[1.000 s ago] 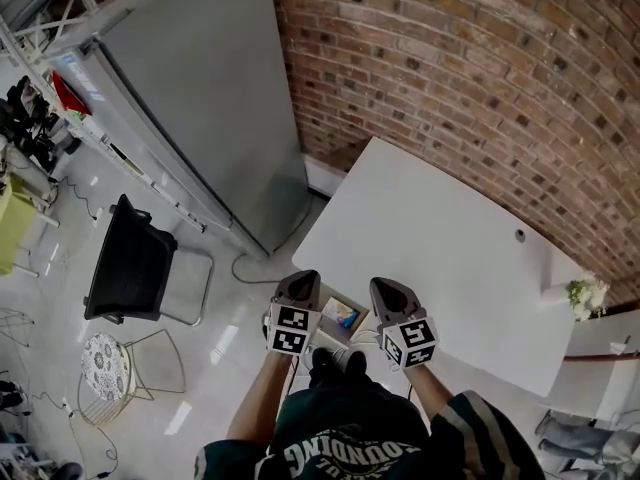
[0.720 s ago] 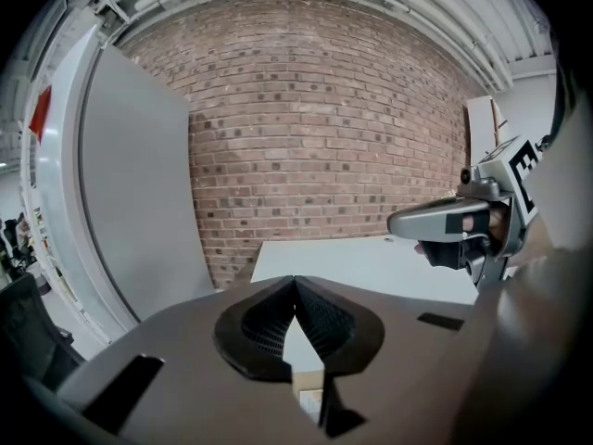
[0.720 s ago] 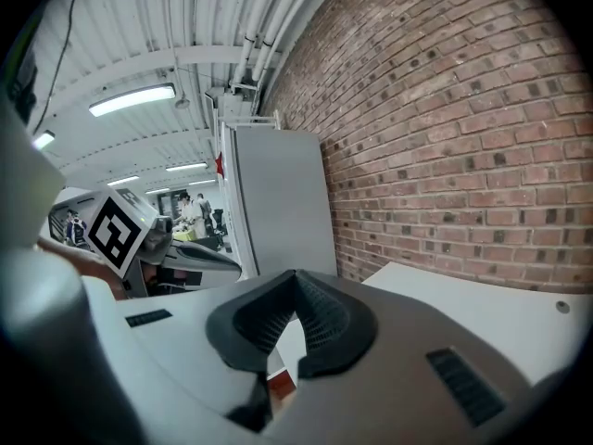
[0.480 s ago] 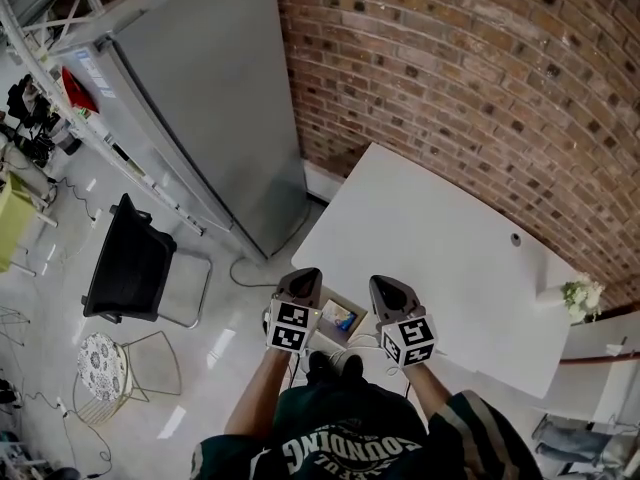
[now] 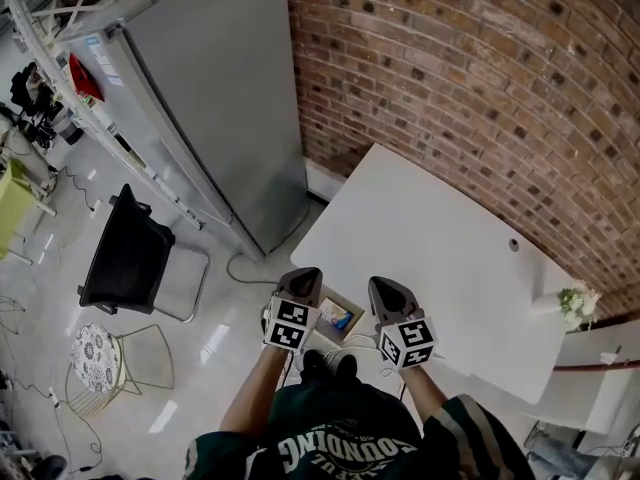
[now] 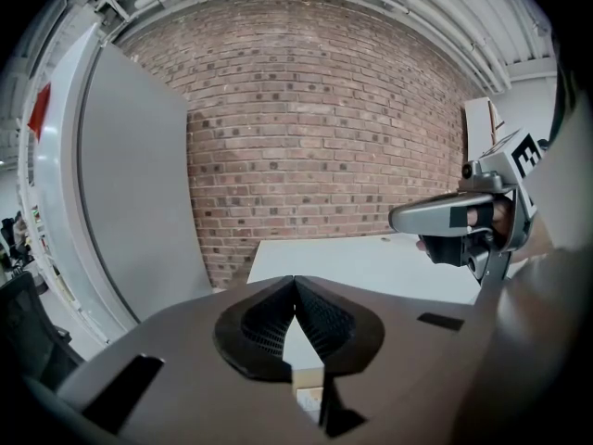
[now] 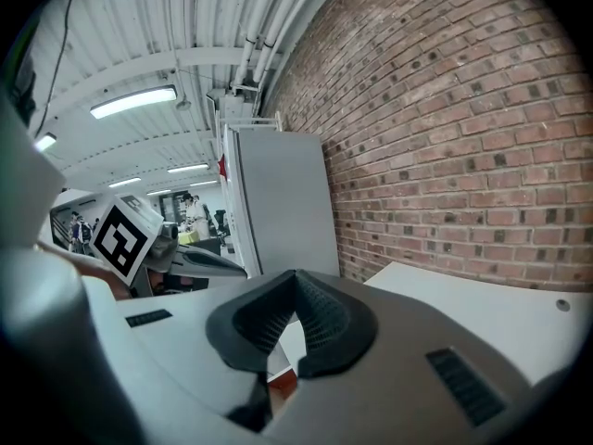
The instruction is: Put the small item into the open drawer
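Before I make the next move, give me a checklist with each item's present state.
1. Left tool empty: ok. Its jaws are together with nothing between them.
2. Right tool empty: ok. Its jaws are together with nothing between them.
3. Drawer open: ok. It shows open at the white table's near edge, between the two tools, with something coloured inside.
4. Small item located: cannot tell. The table top shows only a flower pot at its right corner.
5. Jaws ready to grasp: not ok. Both are shut.
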`<action>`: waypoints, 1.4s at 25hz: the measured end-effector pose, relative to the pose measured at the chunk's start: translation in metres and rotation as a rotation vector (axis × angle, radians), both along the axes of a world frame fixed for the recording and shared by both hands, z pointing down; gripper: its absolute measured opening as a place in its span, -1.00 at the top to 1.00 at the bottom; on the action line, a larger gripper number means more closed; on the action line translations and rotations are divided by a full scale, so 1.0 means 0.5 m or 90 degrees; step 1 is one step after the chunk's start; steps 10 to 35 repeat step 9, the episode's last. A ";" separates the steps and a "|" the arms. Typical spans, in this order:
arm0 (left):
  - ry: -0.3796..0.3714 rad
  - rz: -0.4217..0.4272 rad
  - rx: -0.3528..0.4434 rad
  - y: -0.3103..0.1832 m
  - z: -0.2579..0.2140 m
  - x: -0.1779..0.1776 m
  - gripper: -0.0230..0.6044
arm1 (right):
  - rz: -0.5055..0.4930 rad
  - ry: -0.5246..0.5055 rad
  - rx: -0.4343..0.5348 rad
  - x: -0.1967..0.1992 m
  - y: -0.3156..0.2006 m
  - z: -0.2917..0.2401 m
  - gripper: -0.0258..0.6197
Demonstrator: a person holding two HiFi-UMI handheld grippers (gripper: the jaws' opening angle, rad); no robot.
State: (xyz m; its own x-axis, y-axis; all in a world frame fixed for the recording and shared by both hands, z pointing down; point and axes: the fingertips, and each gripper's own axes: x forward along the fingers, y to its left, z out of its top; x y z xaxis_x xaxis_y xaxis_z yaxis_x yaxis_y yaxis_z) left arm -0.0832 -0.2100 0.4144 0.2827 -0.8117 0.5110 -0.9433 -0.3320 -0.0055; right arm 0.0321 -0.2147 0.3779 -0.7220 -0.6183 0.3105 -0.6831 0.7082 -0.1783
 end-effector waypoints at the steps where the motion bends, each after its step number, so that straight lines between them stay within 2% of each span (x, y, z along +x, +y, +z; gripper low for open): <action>1: 0.000 0.000 -0.001 0.001 0.001 0.000 0.88 | 0.001 -0.001 -0.002 0.001 0.000 0.001 0.85; 35: -0.002 -0.003 -0.006 0.010 0.010 0.001 0.88 | 0.002 -0.002 -0.005 0.005 0.007 0.005 0.84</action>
